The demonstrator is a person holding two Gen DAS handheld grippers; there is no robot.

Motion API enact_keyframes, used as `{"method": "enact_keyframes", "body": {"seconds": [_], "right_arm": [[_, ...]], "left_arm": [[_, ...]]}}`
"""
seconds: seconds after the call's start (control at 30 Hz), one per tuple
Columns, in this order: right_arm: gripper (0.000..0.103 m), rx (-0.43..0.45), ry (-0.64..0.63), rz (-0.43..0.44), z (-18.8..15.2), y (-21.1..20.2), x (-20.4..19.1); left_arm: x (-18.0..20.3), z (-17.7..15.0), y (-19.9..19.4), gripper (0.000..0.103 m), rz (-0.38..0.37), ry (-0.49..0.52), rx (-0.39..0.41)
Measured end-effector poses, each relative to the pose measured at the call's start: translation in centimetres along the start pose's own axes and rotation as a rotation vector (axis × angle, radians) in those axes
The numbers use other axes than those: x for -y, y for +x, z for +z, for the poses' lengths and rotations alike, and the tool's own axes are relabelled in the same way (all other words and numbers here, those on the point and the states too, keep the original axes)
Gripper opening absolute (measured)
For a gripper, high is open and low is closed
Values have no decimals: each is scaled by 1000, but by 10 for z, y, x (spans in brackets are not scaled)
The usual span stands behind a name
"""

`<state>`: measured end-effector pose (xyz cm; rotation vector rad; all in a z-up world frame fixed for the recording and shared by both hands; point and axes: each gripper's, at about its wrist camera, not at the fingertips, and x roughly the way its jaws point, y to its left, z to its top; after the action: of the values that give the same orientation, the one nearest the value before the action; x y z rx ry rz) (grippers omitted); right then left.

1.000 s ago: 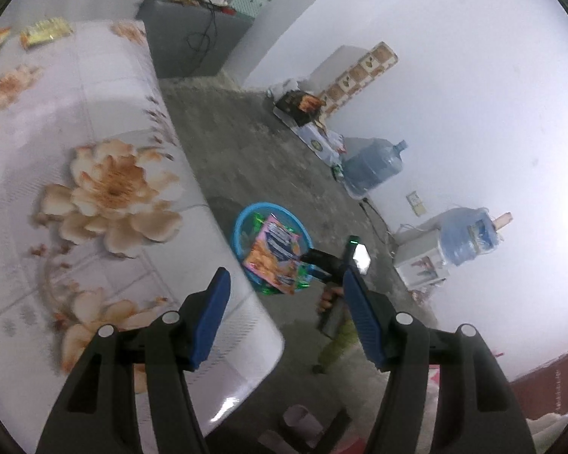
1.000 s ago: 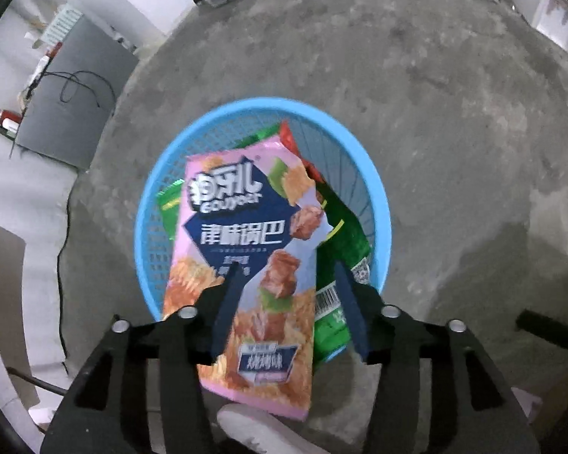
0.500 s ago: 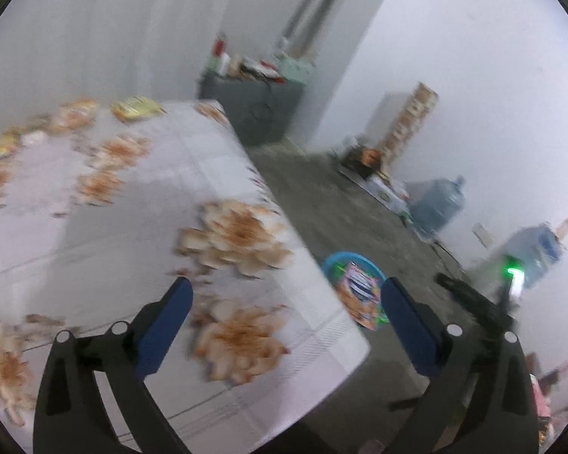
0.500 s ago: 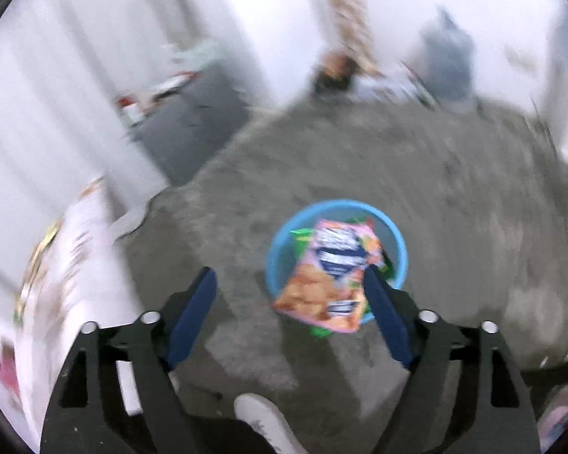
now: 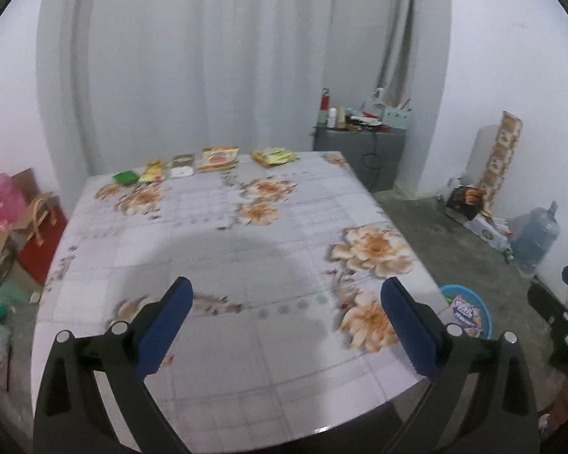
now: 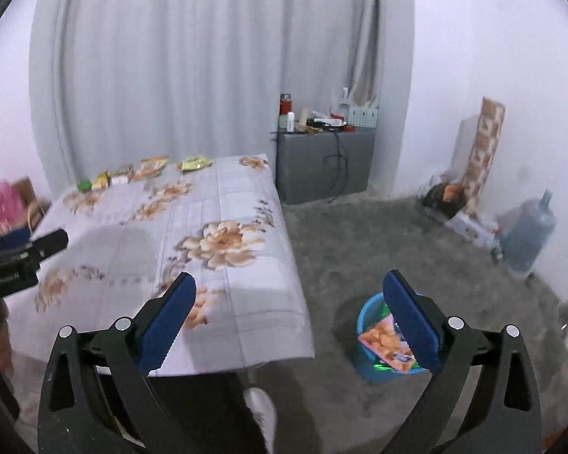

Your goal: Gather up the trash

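Five flat crinkly snack wrappers (image 5: 217, 159) line far edge of flower-print tabletop (image 5: 246, 340); light, floppy, slippery, best pinched at edge. Left gripper (image 5: 284, 325) wide, empty; right gripper (image 6: 289, 323) opening, empty. Blue plastic basket (image 6: 363, 367) on floor holds collected packets.

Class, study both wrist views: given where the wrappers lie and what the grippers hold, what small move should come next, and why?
Probably reach the left gripper forward toward the snack packets at the table's far edge. Both it and the right gripper, whose jaws are opening, are empty, and the blue basket on the floor already holds wrappers.
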<state>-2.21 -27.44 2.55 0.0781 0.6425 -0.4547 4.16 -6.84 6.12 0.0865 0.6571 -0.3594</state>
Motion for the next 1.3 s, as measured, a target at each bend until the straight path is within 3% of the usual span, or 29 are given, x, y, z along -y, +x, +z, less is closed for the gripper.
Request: {"method": "enact_keyframes", "body": {"seconds": [0.2,0.43,1.3], "right_arm": [[95,-112,-31,-67,-29,5,-20],[95,-178,-21,-50,-53,6,-29],[95,-223,-54,-59,-73,9,-25]], "left_arm": [[-4,-29,-8,97,34,-58,-37],[2,-55,10,97,101,-30,-199],[18,-59,18,97,164,23,-248]]}}
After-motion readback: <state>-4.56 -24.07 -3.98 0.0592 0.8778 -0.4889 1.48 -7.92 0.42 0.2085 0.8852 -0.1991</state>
